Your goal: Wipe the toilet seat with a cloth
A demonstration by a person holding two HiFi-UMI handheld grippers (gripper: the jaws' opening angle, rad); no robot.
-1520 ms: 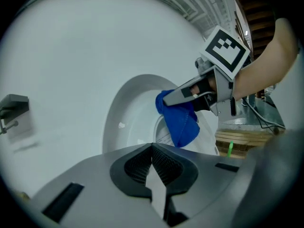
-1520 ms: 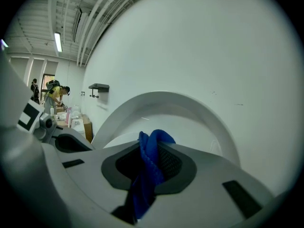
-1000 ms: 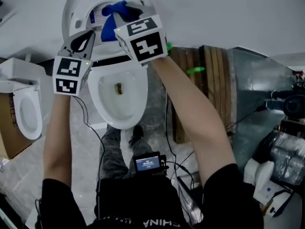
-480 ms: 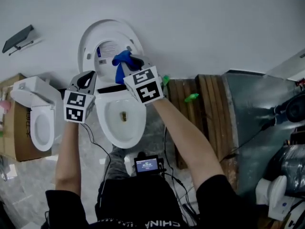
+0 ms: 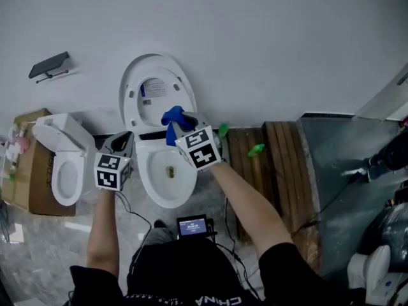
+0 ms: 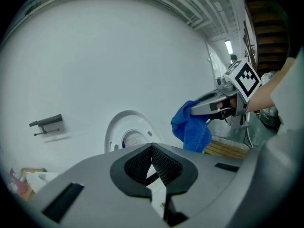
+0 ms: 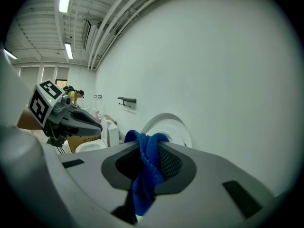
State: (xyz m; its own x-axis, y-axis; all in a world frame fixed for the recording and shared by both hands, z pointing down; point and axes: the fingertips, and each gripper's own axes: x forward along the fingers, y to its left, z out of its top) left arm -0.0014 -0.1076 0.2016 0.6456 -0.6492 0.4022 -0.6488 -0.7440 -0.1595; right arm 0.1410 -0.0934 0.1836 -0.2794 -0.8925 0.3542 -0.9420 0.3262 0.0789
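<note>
Risk: blue cloth [image 7: 144, 175] was pinched only by a fold in the right gripper [image 7: 151, 161], with the rest dangling. A hard swipe could pull it free and drop it into the toilet bowl [image 5: 167, 171]. Cloth hung off the jaw tips, near the raised toilet seat [image 5: 132, 101], apparently not touching it. Left gripper [image 6: 152, 161] was pressed together, empty, nearby.

Toilet [image 5: 155, 187] against wall [image 5: 268, 43]; second toilet [image 5: 64, 174] left, wooden planks [image 5: 280, 164] right; cloth [image 5: 173, 117] above toilet.
</note>
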